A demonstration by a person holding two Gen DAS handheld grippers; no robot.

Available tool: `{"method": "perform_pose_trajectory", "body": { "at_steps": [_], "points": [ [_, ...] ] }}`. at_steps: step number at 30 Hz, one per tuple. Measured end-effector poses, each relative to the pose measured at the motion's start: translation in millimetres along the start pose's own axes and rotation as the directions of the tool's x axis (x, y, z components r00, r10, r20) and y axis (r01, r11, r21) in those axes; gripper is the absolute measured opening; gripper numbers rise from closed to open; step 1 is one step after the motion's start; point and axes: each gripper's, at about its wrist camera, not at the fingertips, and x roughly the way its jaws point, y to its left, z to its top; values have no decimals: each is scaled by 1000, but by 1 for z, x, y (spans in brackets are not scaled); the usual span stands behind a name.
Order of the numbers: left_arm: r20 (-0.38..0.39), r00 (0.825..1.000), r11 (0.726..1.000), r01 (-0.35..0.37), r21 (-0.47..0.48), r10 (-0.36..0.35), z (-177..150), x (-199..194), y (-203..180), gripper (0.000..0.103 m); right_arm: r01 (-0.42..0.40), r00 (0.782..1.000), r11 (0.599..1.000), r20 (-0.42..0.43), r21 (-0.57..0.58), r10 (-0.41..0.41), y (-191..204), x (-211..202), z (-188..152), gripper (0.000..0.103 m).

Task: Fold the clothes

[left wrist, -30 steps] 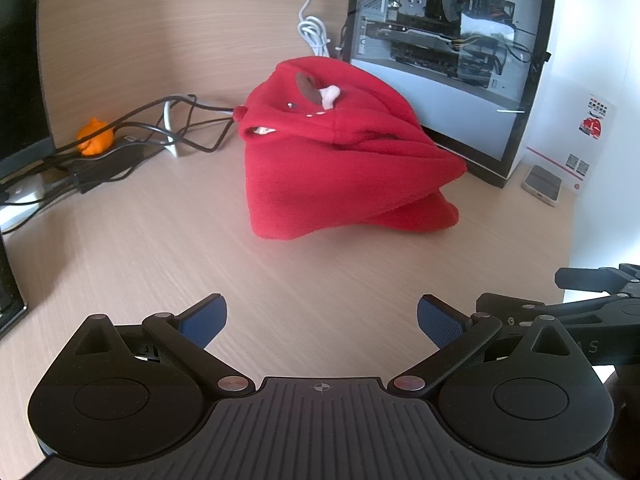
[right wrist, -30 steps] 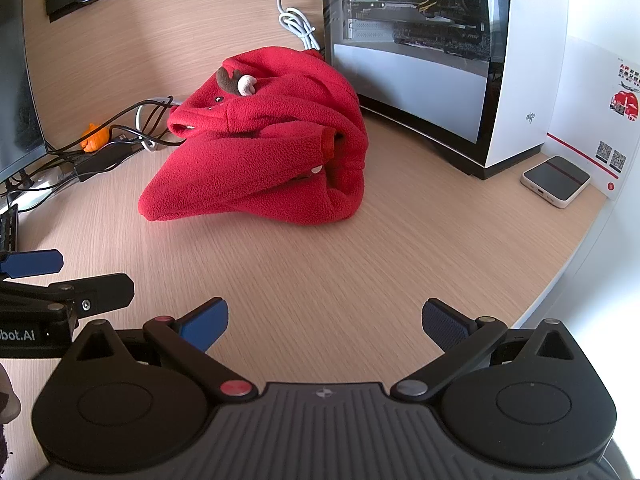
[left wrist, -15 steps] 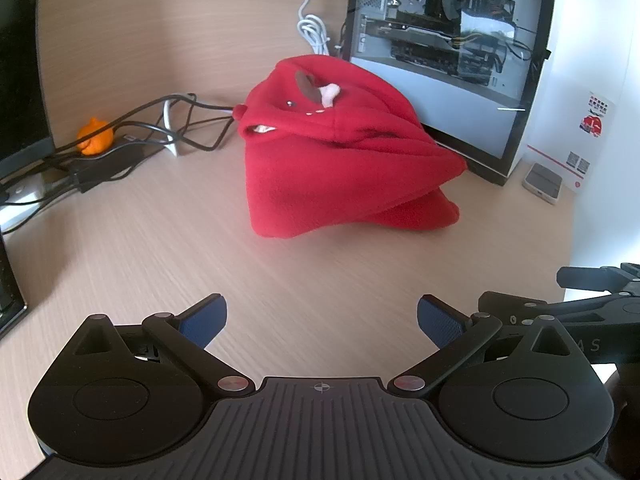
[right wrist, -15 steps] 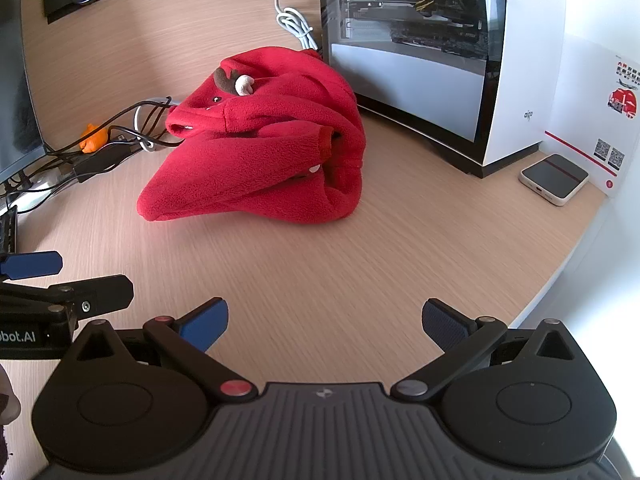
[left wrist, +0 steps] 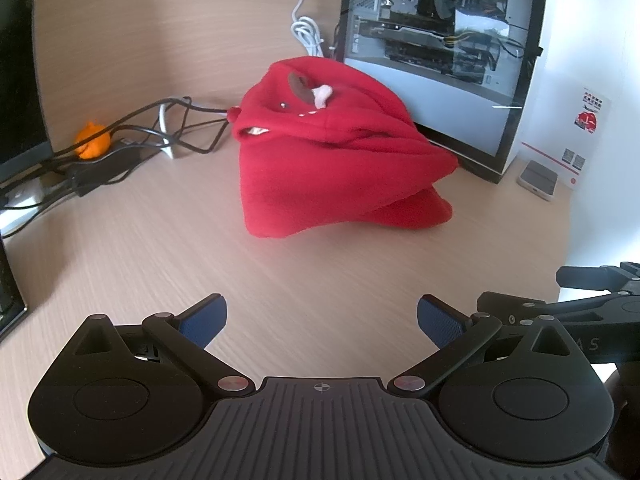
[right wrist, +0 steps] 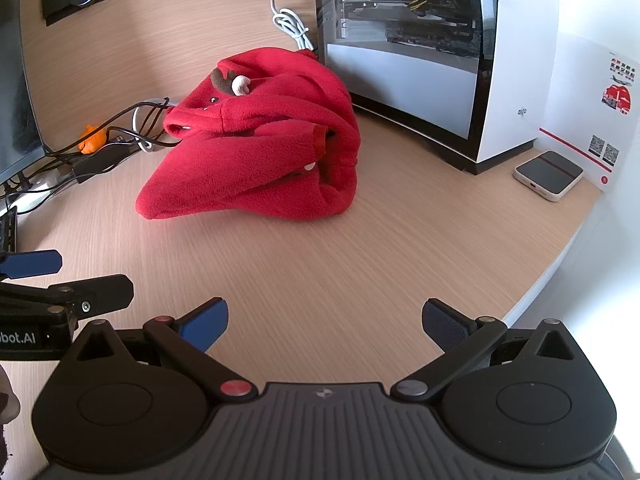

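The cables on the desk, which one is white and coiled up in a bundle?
The white cable hanging beside the computer case, behind the red fleece garment. The black cables by the orange object sprawl loose across the desk.

The red fleece hoodie (left wrist: 336,168) is bunched, so its sleeves and hem cannot be traced. The monitor (left wrist: 16,60) and the computer case (right wrist: 420,40) run out of frame. Print on the leaflet (right wrist: 612,108) is too small to read. The right tongs (left wrist: 568,304) are cut off by the left view's edge.
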Motion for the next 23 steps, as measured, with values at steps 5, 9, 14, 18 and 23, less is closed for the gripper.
{"method": "perform_pose_trajectory", "body": {
  "at_steps": [5,9,14,18,23],
  "points": [
    [-10,1000,1000,4,-10,-4,-1,-1,1,103,2,1000,1000,-1,10,-2,-2,-3,-2,103],
    [-22,1000,1000,2,-28,-2,-1,-1,4,103,4,1000,1000,4,15,-4,-4,-7,-1,103],
    [-39,999,999,1,-37,-3,5,1,5,103,-10,1000,1000,29,14,9,-13,-17,11,103],
    [-43,999,998,-12,-60,9,18,6,5,103,-77,997,997,26,22,76,-33,-20,33,103],
    [11,996,994,-91,-60,92,35,10,-2,103,-151,987,988,50,29,150,-64,-10,73,103]
  ]
}}
